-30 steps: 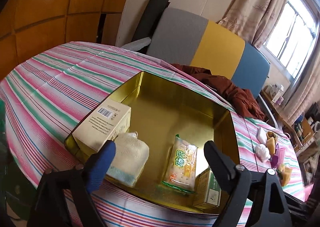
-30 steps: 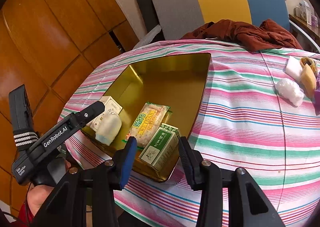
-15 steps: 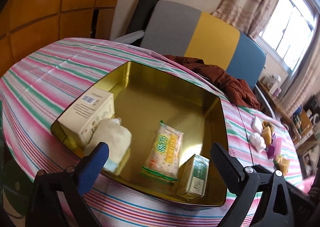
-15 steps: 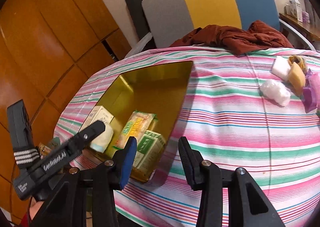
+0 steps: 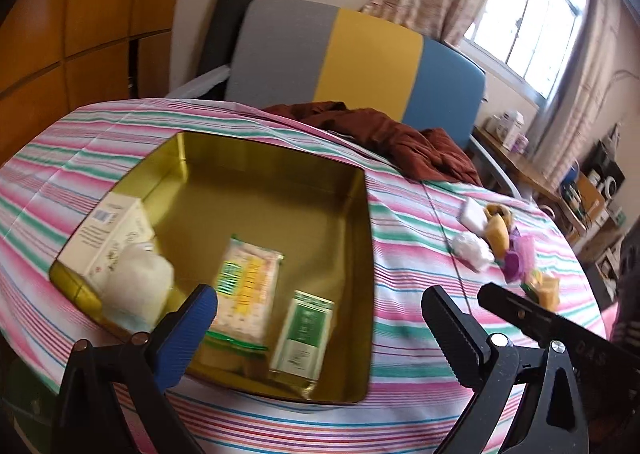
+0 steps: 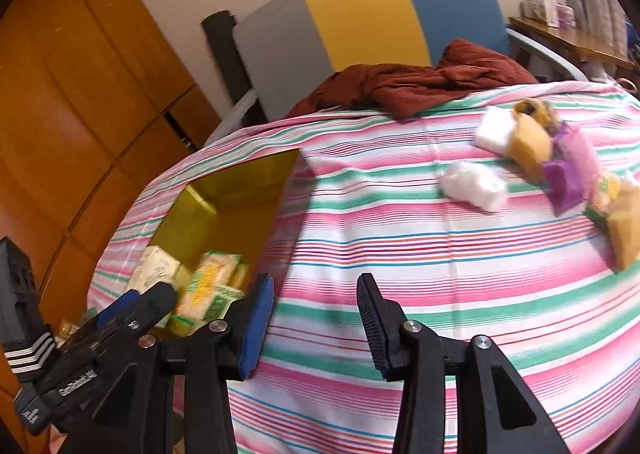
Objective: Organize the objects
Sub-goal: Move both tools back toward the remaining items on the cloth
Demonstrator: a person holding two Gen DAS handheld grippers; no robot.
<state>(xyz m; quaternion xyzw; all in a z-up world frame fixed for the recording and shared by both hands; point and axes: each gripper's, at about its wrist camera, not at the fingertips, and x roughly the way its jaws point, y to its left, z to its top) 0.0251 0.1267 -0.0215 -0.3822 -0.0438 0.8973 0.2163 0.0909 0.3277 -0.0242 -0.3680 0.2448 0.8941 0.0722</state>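
Striped pink, green and white cloth covers the round desk [image 5: 400, 222], with a grey, yellow and blue chair back [image 5: 360, 62] and a rust-brown garment [image 5: 384, 134] behind it at upper centre.

At left centre of your left wrist view, a gold tin [image 5: 360, 254] already holds four things ranged along its near side, which suggests it serves as the collecting bin: a cream carton [image 5: 108, 230] against the left wall, a white pouch [image 5: 140, 286] touching it, a yellow-and-green snack packet [image 5: 246, 290] flat on the floor of the tin, and a green box [image 5: 306, 330] just beside the packet.

The items not yet sorted sit in a loose cluster [image 6: 552, 158] at the upper right of your right wrist view, well apart from the tin: a white block, a white crinkled bundle [image 6: 474, 182], yellow pieces and purple wrappers, too blurred to name more closely.

Your left hand-held gripper [image 5: 320, 318] hangs over the tin's near edge with its jaws spread wide and nothing between them. Your right hand-held gripper [image 6: 316, 302] points at bare cloth between tin and cluster, jaws parted and likewise empty, apparently lined up for a reach toward the cluster.
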